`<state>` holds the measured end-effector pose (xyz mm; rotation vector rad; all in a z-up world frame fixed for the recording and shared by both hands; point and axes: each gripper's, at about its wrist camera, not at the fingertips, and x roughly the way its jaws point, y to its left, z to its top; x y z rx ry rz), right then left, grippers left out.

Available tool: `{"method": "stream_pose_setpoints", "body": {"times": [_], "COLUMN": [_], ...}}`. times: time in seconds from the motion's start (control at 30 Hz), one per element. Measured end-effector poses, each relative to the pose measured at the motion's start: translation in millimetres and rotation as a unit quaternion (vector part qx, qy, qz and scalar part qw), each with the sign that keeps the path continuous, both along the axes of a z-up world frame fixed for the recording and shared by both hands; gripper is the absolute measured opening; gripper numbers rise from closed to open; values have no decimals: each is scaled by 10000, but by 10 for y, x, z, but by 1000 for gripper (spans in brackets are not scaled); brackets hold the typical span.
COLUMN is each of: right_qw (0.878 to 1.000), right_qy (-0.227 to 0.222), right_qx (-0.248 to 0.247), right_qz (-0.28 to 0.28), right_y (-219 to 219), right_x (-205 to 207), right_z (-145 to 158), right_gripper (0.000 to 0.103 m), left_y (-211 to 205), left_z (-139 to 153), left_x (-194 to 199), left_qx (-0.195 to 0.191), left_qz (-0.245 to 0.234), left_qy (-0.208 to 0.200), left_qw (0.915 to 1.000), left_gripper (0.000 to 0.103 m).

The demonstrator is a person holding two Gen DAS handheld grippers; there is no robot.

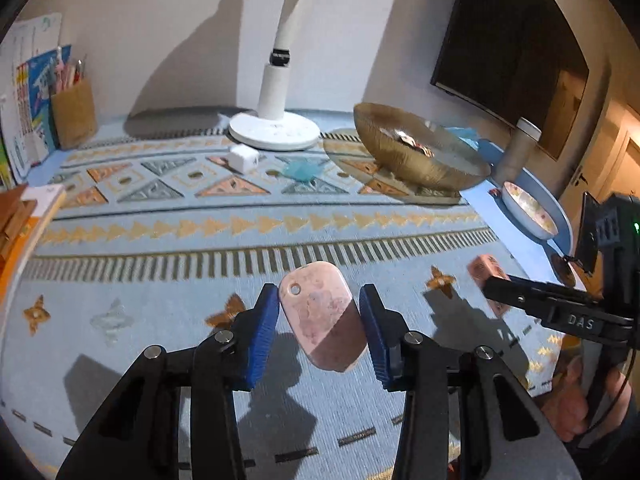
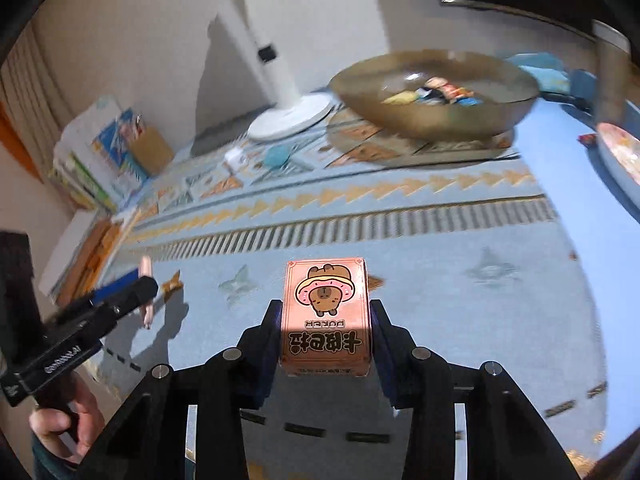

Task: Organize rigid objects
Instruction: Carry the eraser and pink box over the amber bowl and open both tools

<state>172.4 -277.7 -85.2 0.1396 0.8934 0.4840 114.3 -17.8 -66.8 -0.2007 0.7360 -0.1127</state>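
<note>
Both claws are loaded, short of the gold bowl [image 1: 420, 156]: the left claw [image 1: 320, 320] is closed on a pink tag [image 1: 322, 320], the right claw [image 2: 326, 328] is clamped on a pink card box [image 2: 326, 312]. The bowl already holds a few small items, so some sorting looks done. These two still appear to need carrying to it.

A flat, rounded pink mottled tag [image 1: 322, 318] with a small hole near its upper end is held tilted between two blue pads, above the patterned blue cloth. A pink rectangular card box [image 2: 326, 312], printed with a cartoon capybara and "POKER", is held upright, its face toward the camera.
</note>
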Motion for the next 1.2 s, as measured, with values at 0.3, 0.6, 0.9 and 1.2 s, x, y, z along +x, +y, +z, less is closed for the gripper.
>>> {"method": "stream_pose_setpoints", "body": {"times": [0.3,0.6,0.9,1.2], "right_qw": [9960,9749,9768,9830], "right_qy": [-640,-1695,-1287,-384], "right_qx": [201,-21,-255,-906], "right_qz": [-592,-1445,-1693,-1550], "right_y": [-491,-1036,-1156,-999], "right_x": [17,400,1361,2103], "right_z": [579,1597,1407,664], "right_gripper": [41,41,41,41], "left_y": [-206,-721,-1152,-1436], "left_z": [810,1565,1122,382], "left_x": [75,729,1930,2555], "left_qx": [119,22,-157,-402], "left_qz": [-175,-630,-930,-1257], "left_qy": [-852,-1555,-878,-86], "left_qw": [9961,9858,9917,9912], "left_gripper": [39,39,39,39]}}
